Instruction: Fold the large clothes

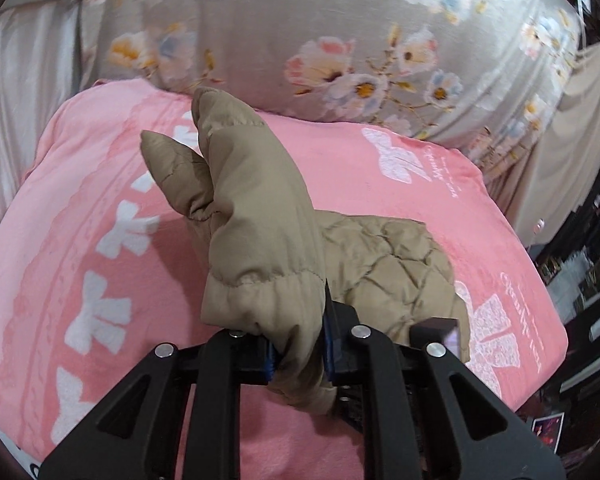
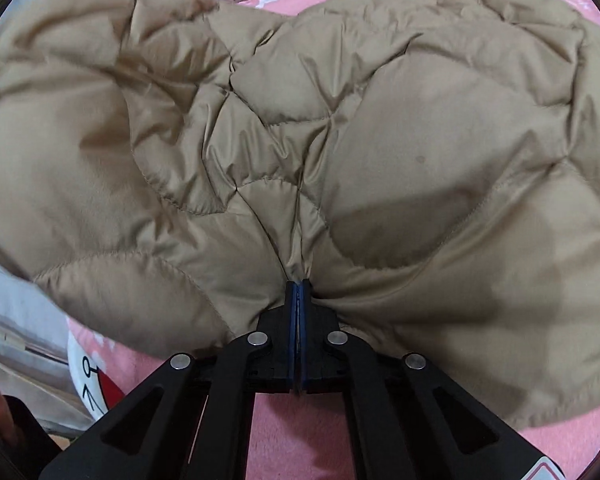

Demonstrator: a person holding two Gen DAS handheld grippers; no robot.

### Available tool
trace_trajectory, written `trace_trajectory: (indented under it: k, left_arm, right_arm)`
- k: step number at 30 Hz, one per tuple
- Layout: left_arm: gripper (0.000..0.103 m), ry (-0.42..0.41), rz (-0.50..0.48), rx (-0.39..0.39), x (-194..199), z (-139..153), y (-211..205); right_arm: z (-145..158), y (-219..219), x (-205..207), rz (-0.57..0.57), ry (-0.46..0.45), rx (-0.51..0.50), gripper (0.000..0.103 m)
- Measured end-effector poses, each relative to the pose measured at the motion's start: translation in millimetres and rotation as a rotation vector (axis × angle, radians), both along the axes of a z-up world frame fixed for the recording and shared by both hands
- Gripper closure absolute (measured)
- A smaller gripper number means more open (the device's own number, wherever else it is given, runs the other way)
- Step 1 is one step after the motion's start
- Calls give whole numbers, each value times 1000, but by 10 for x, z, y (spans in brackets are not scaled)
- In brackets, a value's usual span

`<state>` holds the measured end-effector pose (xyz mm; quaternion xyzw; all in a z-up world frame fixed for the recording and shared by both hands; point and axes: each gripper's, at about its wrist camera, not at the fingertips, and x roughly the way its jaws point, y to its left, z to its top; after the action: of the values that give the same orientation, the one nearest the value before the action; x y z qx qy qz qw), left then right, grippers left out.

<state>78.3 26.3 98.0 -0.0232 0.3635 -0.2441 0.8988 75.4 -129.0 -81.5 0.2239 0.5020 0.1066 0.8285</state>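
Fingers of left gripper (image 1: 298,356) pinch tan jacket (image 1: 260,208) cuff; right gripper (image 2: 299,292) fingers clamp quilted body over pink blanket (image 1: 100,184)

A bed carries a pink blanket (image 1: 260,152) with white bows, spread flat. On the blanket lies a tan quilted puffer jacket (image 1: 384,260). A grey floral quilt (image 1: 340,32) is bunched against the blanket's far edge.

jacket (image 1: 380,256) on blanket (image 1: 100,184) | quilt (image 1: 300,20) behind, probably touching blanket
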Motion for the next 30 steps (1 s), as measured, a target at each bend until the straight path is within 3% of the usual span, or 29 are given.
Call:
trace_trajectory:
  k: [5, 11, 15, 20, 24, 27, 29, 30]
  left_arm:
    - [87, -49, -112, 41, -101, 57, -452]
    - [87, -46, -241, 90, -140, -53, -1056]
    - [87, -6, -339, 135, -219, -289, -1498]
    - [87, 49, -452, 234, -383, -764, -2011]
    - [87, 84, -490, 289, -478, -1088, -2237]
    - [87, 104, -503, 295, -476, -1169, -2293]
    - [86, 105, -507, 283, -481, -1142, -2271]
    - [83, 101, -511, 272, -482, -1105, -2222]
  right_arm:
    - [135, -161, -142, -31, 11, 61, 103]
    - [587, -794, -579, -173, -67, -63, 101]
    - [656, -1327, -855, -327, -46, -182, 96]
    - [706, -1766, -1146, -456, -37, -228, 94]
    - [833, -1874, -1234, -509, -73, -234, 94]
    - [1029, -1949, -1178, -494, -127, -224, 93]
    - [1102, -2052, -1125, -475, -164, -187, 87]
    - [1212, -2085, -1052, -457, -199, -139, 74]
